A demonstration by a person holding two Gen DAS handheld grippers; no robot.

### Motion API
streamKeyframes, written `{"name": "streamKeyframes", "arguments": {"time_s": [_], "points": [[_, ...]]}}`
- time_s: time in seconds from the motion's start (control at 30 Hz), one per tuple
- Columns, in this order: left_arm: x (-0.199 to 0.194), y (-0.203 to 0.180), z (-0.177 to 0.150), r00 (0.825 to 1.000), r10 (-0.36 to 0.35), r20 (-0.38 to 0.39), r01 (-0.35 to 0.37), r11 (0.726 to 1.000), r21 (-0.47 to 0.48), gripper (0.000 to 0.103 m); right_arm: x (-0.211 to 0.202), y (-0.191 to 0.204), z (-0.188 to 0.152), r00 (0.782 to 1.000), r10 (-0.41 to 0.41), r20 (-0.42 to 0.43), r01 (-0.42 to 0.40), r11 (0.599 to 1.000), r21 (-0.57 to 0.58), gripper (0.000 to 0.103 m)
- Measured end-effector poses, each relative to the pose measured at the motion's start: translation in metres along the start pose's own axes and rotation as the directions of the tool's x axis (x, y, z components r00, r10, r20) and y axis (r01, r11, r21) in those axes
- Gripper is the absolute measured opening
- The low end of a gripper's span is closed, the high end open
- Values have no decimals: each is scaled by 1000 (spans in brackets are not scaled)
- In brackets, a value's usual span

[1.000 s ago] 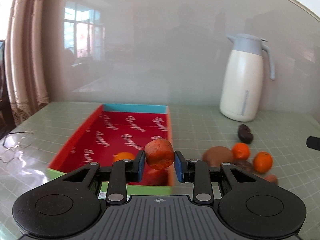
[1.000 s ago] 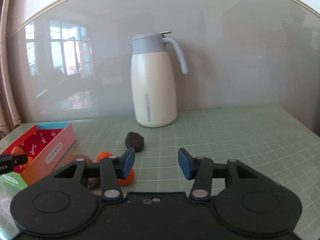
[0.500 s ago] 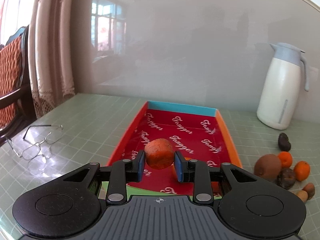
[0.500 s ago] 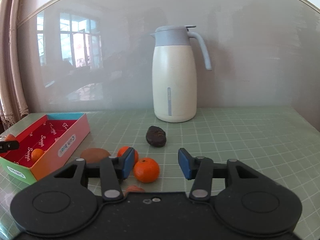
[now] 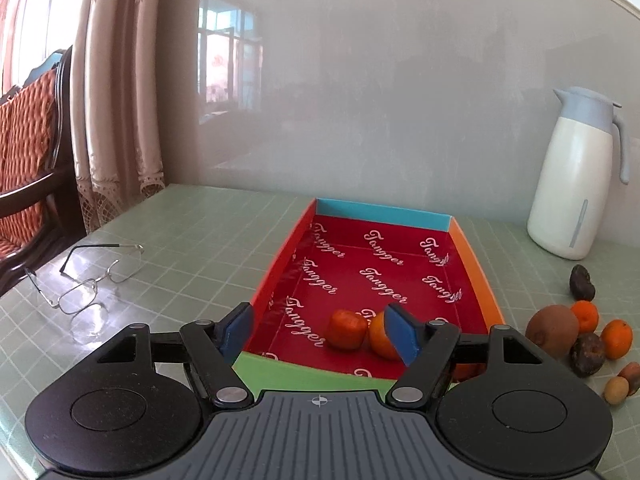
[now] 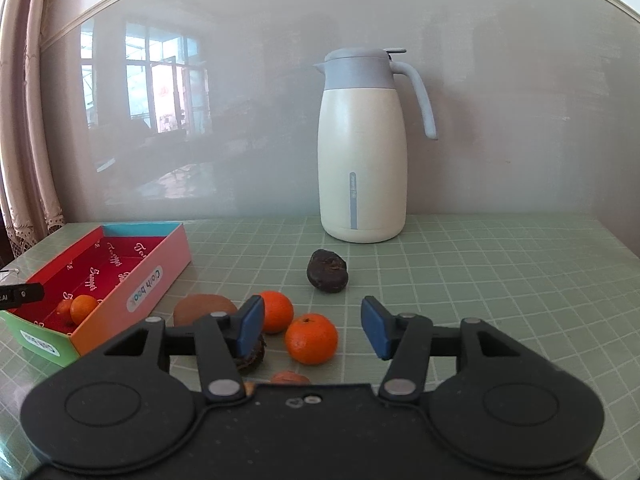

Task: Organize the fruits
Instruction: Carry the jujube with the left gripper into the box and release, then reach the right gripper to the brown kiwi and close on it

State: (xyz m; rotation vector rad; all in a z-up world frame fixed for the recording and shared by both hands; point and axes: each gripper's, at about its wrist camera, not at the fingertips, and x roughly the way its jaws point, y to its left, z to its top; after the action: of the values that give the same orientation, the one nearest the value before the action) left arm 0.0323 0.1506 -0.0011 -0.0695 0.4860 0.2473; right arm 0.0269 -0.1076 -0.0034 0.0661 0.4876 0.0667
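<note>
A red-lined box (image 5: 472,270) lies on the table; it also shows in the right wrist view (image 6: 156,272). A reddish-orange fruit (image 5: 347,329) and a tangerine (image 5: 379,335) lie at its near end. My left gripper (image 5: 318,330) is open and empty above that end. To the right lie a brown kiwi (image 5: 552,330), tangerines (image 5: 617,339) and dark fruits (image 5: 587,354). My right gripper (image 6: 312,328) is open and empty, just above a tangerine (image 6: 311,338), with another tangerine (image 6: 276,311) and the kiwi (image 6: 202,308) to its left.
A white jug (image 5: 574,184) with a blue lid stands at the back by the wall; it also shows in the right wrist view (image 6: 362,144). A dark fruit (image 6: 327,271) lies in front of it. Wire glasses (image 5: 86,280) lie left of the box. A chair (image 5: 28,152) and curtain stand at far left.
My left gripper moved left over the box, opened and let go of the reddish-orange fruit, which now lies in the box. My right gripper shifted left toward the loose fruits, still open.
</note>
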Motion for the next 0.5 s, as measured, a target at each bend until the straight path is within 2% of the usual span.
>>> {"name": "streamKeyframes", "arguments": {"time_s": [0.1, 0.17, 0.23, 0.3, 0.43, 0.5], "points": [[-3, -2, 0, 1000, 5, 9, -5, 1000, 11, 76, -2, -3, 1, 1000, -3, 5, 3, 1000, 7, 53], [-7, -4, -1, 1000, 19, 24, -19, 999, 31, 95, -3, -5, 1, 1000, -6, 6, 6, 1000, 12, 53], [-13, -7, -2, 998, 29, 54, -32, 998, 50, 102, -4, -7, 1, 1000, -11, 9, 10, 1000, 16, 54], [-18, -8, -2, 997, 29, 71, -34, 998, 59, 103, -5, -11, 1, 1000, -14, 9, 14, 1000, 21, 54], [-17, -10, -2, 998, 36, 59, -41, 997, 73, 103, -6, -14, 2, 1000, -15, 13, 15, 1000, 25, 54], [-18, -9, -1, 997, 37, 62, -41, 997, 67, 103, -6, -13, 2, 1000, -4, 17, 4, 1000, 25, 58]]}}
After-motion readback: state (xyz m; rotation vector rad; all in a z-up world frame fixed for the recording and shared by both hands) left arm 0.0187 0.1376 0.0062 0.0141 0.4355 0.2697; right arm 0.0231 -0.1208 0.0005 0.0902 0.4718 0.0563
